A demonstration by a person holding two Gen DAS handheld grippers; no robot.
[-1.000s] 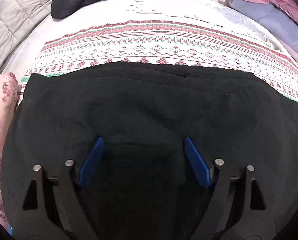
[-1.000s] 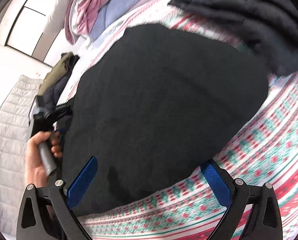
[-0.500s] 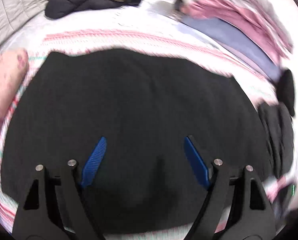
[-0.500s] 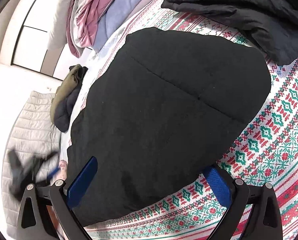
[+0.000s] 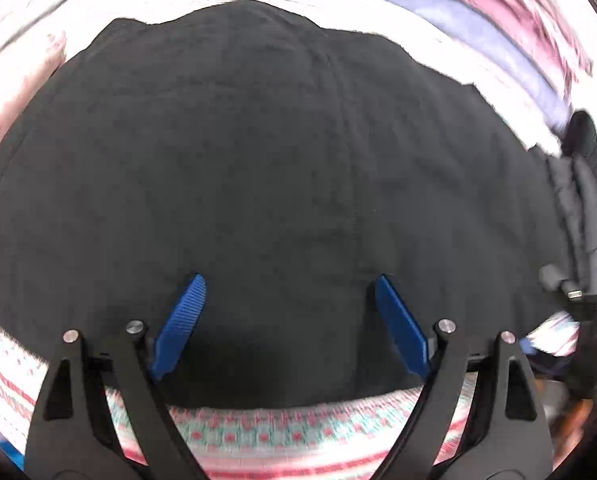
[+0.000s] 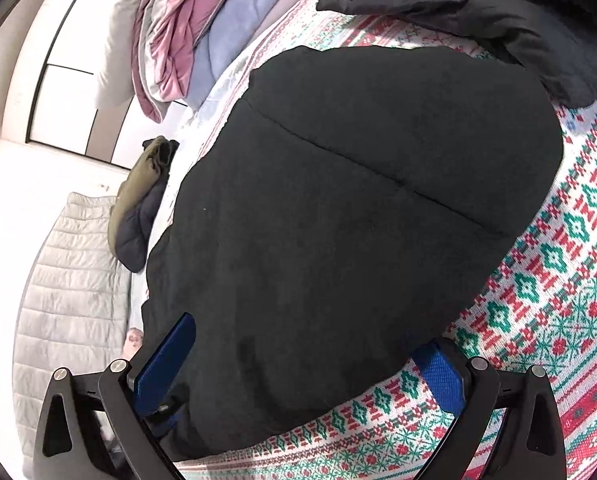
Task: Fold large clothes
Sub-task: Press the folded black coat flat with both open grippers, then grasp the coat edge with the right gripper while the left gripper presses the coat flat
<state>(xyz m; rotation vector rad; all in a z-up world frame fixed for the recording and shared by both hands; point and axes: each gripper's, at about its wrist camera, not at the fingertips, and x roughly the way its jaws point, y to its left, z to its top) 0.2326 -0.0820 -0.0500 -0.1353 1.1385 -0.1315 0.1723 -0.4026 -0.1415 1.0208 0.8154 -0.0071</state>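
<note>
Nearest to me, the left gripper hangs tilted down over the near edge of the bed, its two blue ribbed fingers spread wide with nothing between them but open air above cloth; its jaws have just been opening a little further. Right beneath it lies the large black fleece garment, spread flat and smooth, its near hem running along the bed's near edge. Under the garment is the knitted bedspread patterned in red, green and white, a band of which shows between the hem and the gripper's black arms.

The right gripper is over the garment's lower corner, jaws also wide apart and gripping nothing: one blue finger sits over the black fleece, the other over the patterned bedspread just beside the hem. From this side a straight seam or crease crosses the garment.

Further off, a dark puffy jacket lies in a heap at the far right side of the bed, close to the fleece but whether it touches I cannot tell. At the far end is a pile of pink and lavender bedding, and toward the far left edge a small bundle of olive and navy clothing. A pale grey quilted cover runs along the left side.
</note>
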